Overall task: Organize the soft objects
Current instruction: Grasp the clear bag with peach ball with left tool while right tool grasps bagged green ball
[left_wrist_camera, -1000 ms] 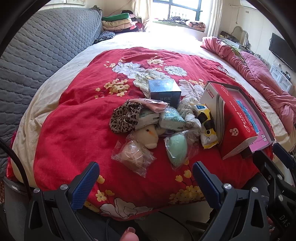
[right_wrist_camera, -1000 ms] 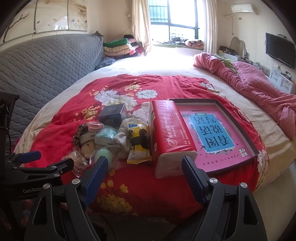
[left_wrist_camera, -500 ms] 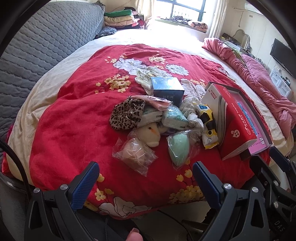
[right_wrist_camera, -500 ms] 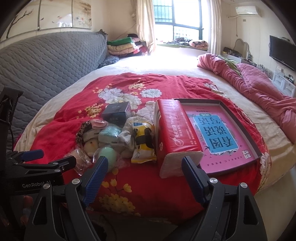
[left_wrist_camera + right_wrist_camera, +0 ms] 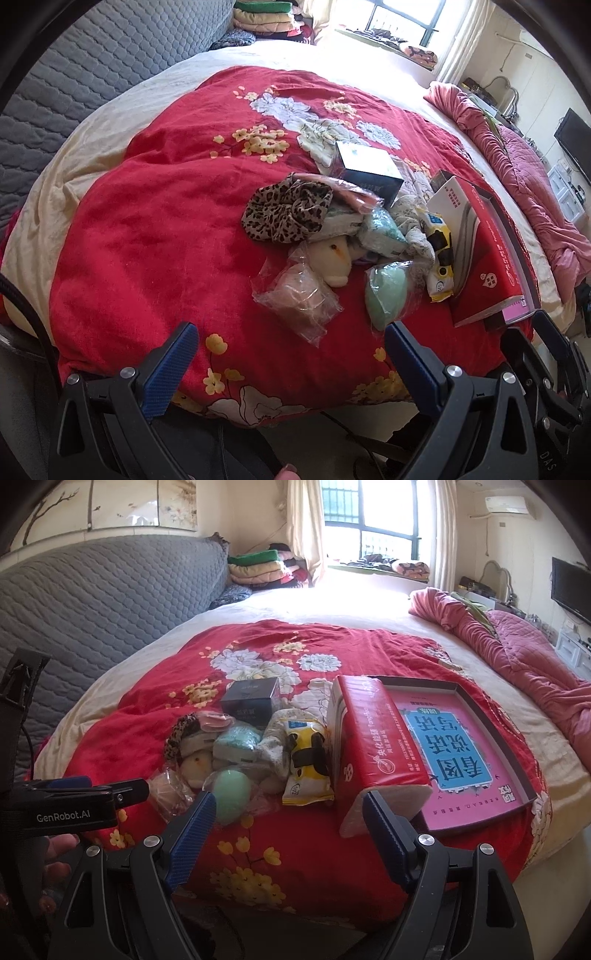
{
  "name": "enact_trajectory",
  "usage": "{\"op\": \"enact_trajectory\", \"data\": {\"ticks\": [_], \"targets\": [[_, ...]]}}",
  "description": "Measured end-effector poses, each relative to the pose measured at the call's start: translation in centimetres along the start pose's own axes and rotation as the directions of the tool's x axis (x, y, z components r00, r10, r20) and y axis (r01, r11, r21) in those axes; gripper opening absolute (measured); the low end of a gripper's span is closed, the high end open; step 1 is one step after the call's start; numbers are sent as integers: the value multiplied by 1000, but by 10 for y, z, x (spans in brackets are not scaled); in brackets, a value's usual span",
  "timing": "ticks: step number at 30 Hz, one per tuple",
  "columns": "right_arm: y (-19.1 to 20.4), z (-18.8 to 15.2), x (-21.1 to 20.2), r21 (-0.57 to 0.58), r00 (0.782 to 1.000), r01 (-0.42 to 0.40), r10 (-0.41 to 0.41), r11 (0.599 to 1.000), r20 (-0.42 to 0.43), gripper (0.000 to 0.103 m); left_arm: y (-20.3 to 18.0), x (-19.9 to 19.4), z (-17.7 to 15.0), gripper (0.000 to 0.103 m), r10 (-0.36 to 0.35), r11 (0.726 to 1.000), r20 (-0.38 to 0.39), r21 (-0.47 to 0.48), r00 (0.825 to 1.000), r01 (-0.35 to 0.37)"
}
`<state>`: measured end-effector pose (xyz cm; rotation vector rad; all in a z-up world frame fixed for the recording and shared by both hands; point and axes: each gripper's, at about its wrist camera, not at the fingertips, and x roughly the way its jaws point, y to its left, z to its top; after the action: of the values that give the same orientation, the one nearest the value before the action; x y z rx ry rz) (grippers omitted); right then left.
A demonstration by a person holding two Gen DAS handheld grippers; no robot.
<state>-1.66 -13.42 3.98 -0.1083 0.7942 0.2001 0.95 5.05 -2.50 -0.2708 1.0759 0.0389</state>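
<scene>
A pile of soft objects lies on the red floral blanket: a leopard-print cloth, a cream plush toy, a bagged pinkish item, a bagged green sponge, a teal packet and a yellow wipes pack. My left gripper is open and empty, just short of the bagged items. My right gripper is open and empty, before the red tissue pack.
A dark box stands behind the pile. A pink-lined tray lies right of the tissue pack. A pink quilt is bunched at right. A grey quilted headboard runs along the left.
Both grippers have moved a little closer to the bed. The left view has tilted down onto the pile. Nothing was taken hold of.
</scene>
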Motion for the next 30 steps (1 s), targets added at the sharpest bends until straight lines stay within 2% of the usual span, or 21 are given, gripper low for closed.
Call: {"op": "enact_trajectory", "data": {"ticks": [3, 9, 14, 19, 24, 30], "targets": [[4, 0, 6, -9, 1000, -11, 11, 1000, -7, 82, 5, 8, -2, 101, 31, 999, -41, -8, 999, -32], [12, -4, 24, -20, 998, -42, 41, 999, -40, 82, 16, 26, 2, 101, -30, 998, -20, -61, 999, 28], [20, -7, 44, -29, 995, -60, 58, 998, -76, 82, 17, 46, 10, 101, -50, 996, -57, -71, 997, 46], [34, -9, 64, -78, 993, -58, 50, 995, -103, 82, 19, 58, 16, 95, -82, 994, -69, -77, 994, 77], [42, -12, 86, -95, 990, -41, 28, 995, -135, 82, 18, 69, 19, 80, -114, 992, -91, -58, 989, 109], [61, -15, 109, -152, 991, 1, -21, 988, -130, 82, 22, 78, 20, 73, -151, 987, -111, -76, 982, 143]]}}
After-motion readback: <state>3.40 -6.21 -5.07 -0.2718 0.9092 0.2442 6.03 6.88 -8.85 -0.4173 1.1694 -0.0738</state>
